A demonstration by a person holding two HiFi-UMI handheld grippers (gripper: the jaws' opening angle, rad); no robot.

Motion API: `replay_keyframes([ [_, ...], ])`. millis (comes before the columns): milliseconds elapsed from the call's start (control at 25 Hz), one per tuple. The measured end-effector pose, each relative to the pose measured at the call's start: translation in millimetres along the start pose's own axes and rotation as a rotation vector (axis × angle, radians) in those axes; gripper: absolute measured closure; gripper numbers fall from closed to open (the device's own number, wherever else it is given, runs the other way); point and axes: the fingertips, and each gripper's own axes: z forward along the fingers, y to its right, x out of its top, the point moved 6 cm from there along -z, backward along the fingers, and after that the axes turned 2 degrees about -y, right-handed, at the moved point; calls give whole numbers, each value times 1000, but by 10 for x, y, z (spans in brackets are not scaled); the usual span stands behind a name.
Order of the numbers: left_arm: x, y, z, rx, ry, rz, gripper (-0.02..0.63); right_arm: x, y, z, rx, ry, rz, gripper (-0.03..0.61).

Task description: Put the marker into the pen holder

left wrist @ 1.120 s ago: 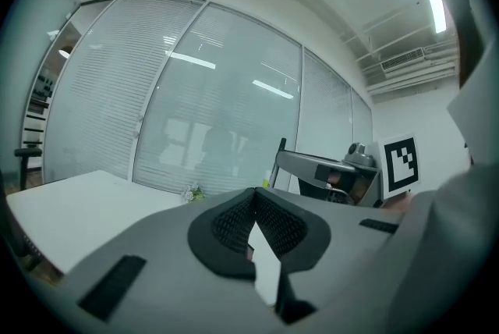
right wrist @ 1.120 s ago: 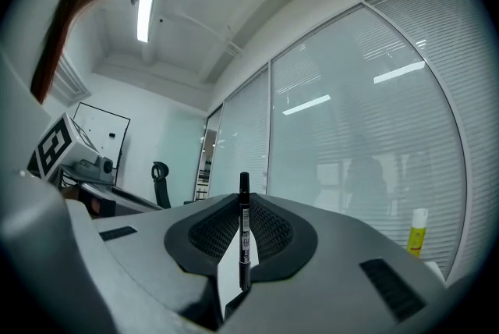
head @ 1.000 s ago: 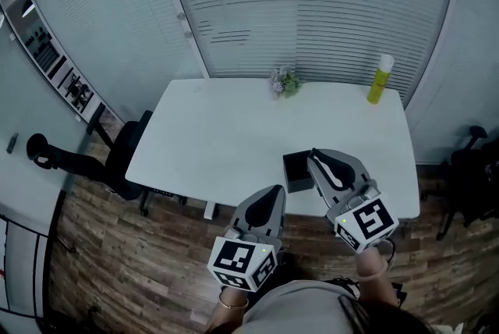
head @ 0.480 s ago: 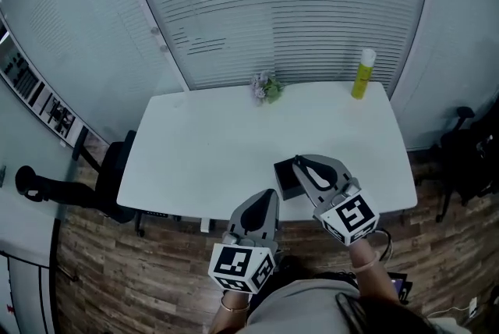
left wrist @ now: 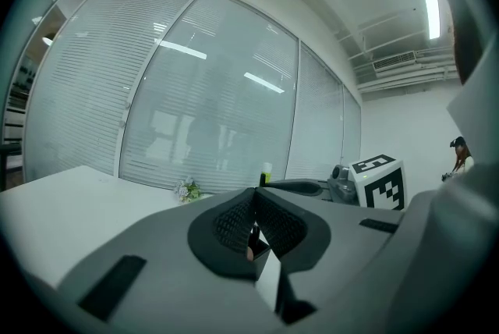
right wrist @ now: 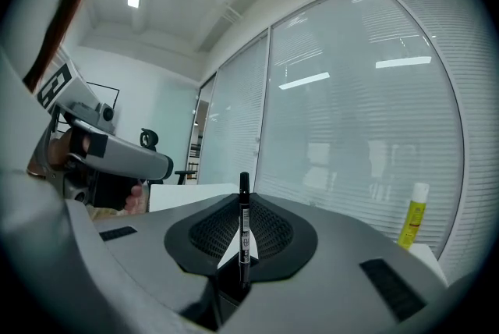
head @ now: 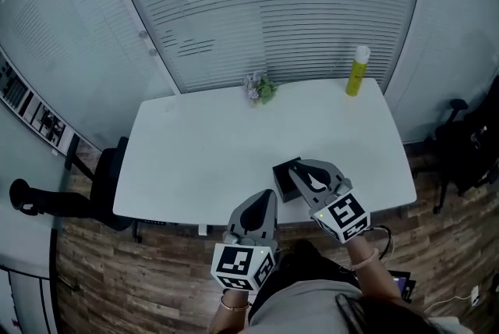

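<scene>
Gripping: the right gripper (head: 301,171) is clamped on a black marker (right wrist: 244,237), with both ribbed pads (right wrist: 273,229) pressed to its barrel.
Marker pose: it stands upright between the pads. Its capped end pokes above the jaw tips and its lower end runs down into the dark gap under them. A pale printed label sits on the barrel.
Marker place: the marker is held above the near part of the white table (head: 210,145), at the pen holder (head: 284,179). It is too small to make out in the head view.
Pen holder: this is a black, open-topped box on the table, near the front edge. The right gripper's tips overlap its right side from above. Whether the marker's lower end is already inside cannot be told.
Left gripper (head: 267,198): its jaws are closed together with nothing between them. It is held off the table's front edge, pointing toward the pen holder, to the left of the right gripper and closer to the person.
Far edge: a yellow bottle (head: 357,71) with a white cap stands near the far right corner. A small bunch of flowers (head: 260,88) sits at the middle of the far edge. Both are well apart from the pen holder.
Surroundings: a glass wall (head: 273,5) with slatted blinds runs behind the table. A black office chair (head: 101,168) stands at the table's left end on a wood-plank floor (head: 117,270).
</scene>
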Motion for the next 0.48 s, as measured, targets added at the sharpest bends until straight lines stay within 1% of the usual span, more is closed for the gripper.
replay_keyframes([
  [280,-32,-52,112,19,0,-1,595,-166,44,141,33,-53,32,514],
  [480,-37,-112,224,32,2,-42,595,-273,87,249,80,-111,43,514],
])
